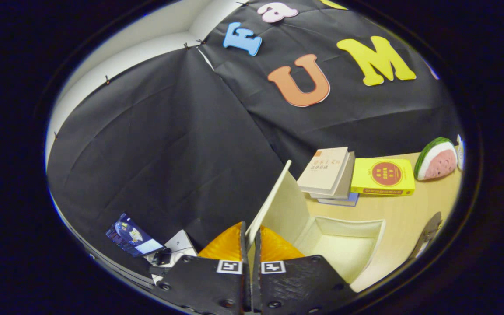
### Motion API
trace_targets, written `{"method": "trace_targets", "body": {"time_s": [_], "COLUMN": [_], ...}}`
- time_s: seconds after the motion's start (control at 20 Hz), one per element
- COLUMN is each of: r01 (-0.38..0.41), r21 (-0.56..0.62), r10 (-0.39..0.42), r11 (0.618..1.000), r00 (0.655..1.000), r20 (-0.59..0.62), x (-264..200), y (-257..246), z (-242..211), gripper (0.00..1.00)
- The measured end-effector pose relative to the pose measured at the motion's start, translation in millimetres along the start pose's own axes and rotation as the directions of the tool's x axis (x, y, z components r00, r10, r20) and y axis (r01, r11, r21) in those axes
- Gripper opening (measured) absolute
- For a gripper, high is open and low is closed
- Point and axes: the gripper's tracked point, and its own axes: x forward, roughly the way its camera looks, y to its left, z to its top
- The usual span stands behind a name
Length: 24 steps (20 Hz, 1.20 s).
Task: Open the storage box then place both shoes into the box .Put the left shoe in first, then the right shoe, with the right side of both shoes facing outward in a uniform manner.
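Gripper (250, 238): fingers drawn close together, clamped on the lower edge of the storage box's lid (278, 205), one finger on each face of the panel.

Lid: pale cream panel, raised and tilted, rising from between the fingers up toward the books.

Storage box (368, 251): pale cream, open, its hollow interior just ahead of the fingers and to their right, standing on the wooden table (409, 210).

Shoe (427, 234): dark, partly visible, lying on the table beyond the box's far right wall, well apart from the fingers.

Stack of books (328, 173): pale covers, behind the box.

Yellow book (383, 177): flat, just beside the stack.

Watermelon-slice toy (436, 158): at the table's far end, near the yellow book.

Phone with lit screen (131, 236): left of the fingers, off the table.
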Motion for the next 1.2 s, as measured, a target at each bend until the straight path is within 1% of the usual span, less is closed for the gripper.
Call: {"method": "trace_targets", "body": {"time_s": [0.15, 0.25, 0.35, 0.45, 0.6, 0.7, 0.75, 0.9, 0.95, 1.1, 1.2], "r01": [0.007, 0.019, 0.021, 0.005, -0.023, -0.026, -0.022, 0.028, 0.053, 0.151, 0.233], "r21": [-0.061, -0.116, -0.191, -0.232, -0.237, -0.233, -0.238, -0.275, -0.291, -0.326, -0.341], "r10": [-0.007, -0.020, -0.019, 0.000, 0.025, 0.026, 0.024, -0.017, -0.035, -0.110, -0.170], "r11": [0.998, 0.993, 0.981, 0.973, 0.971, 0.972, 0.971, 0.961, 0.955, 0.933, 0.911], "r00": [1.000, 1.000, 1.000, 1.000, 1.000, 1.000, 1.000, 0.999, 0.997, 0.984, 0.964], "r20": [-0.003, -0.007, 0.009, 0.023, 0.006, -0.002, 0.002, 0.045, 0.068, 0.141, 0.205], "x": [23, 34, 44, 50, 59, 61, 60, 50, 44, 13, -17], "y": [20, 30, 41, 55, 67, 68, 68, 54, 47, 18, -16], "z": [-1, -7, -1, 5, -2, -5, -4, 2, 5, 17, 28], "gripper": [0.11, 0.23, 0.43, 0.64, 0.76, 0.78, 0.83, 0.86, 0.91, 0.94, 0.95]}}
